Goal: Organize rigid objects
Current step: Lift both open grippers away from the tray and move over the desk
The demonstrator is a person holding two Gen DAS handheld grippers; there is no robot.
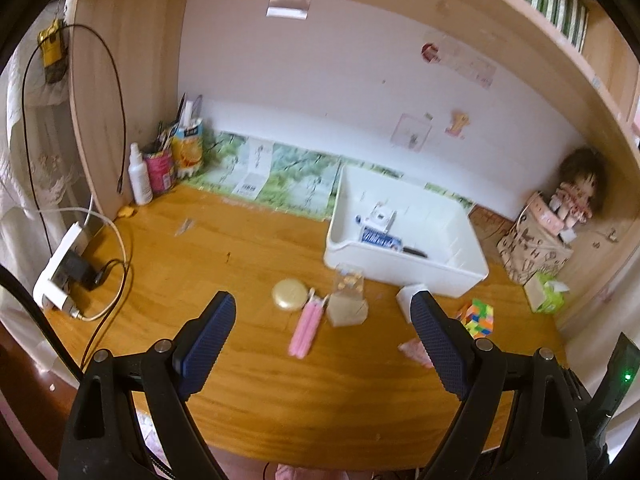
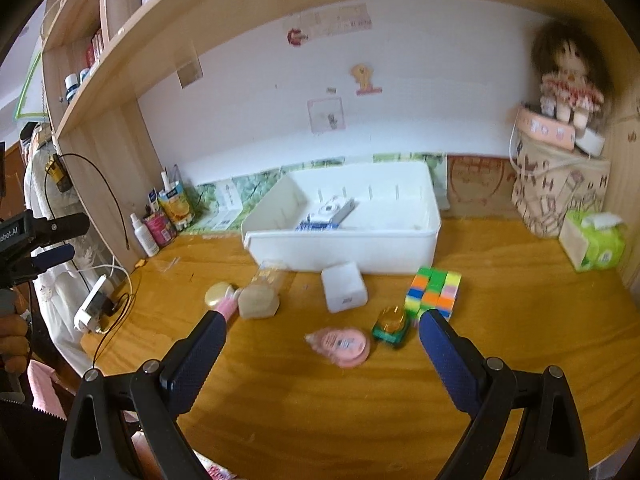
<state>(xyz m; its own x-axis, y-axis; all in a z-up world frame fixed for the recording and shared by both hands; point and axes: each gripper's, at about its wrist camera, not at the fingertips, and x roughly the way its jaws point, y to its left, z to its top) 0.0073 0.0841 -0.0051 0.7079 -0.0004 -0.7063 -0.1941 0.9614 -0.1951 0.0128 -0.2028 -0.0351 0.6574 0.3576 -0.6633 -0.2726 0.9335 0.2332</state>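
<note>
Left gripper (image 1: 322, 310): fingers wide apart, nothing between them; it hangs over the worktop's front part, pointing down at the small things
Right gripper (image 2: 322, 330): fingers wide apart and empty; over the front of the worktop (image 2: 520, 320)
White bin (image 2: 344, 248): toward the back of the worktop, right of its middle; a few small boxes lie inside
Row before the bin's front wall: gold round tin (image 1: 289, 295) at the left; pink stick-shaped item (image 1: 306, 328) just beside it; clear bottle with a beige cap (image 1: 347, 300) lying on its side, its far end against the bin
White block (image 2: 345, 287): just before the bin's front wall, near the middle
Colour cube (image 2: 434, 292): right of the white block, close to the bin
Green jar with gold lid (image 2: 392, 326): nearer the front edge, just beside the cube
Pink round case (image 2: 340, 346): left of the green jar, nearest the front edge
Back left corner: white spray bottle (image 1: 140, 178), a pink can and an orange carton
Right edge: patterned box (image 2: 560, 192) with a doll (image 2: 570, 80) on top; green tissue pack (image 2: 596, 240) before it
</note>
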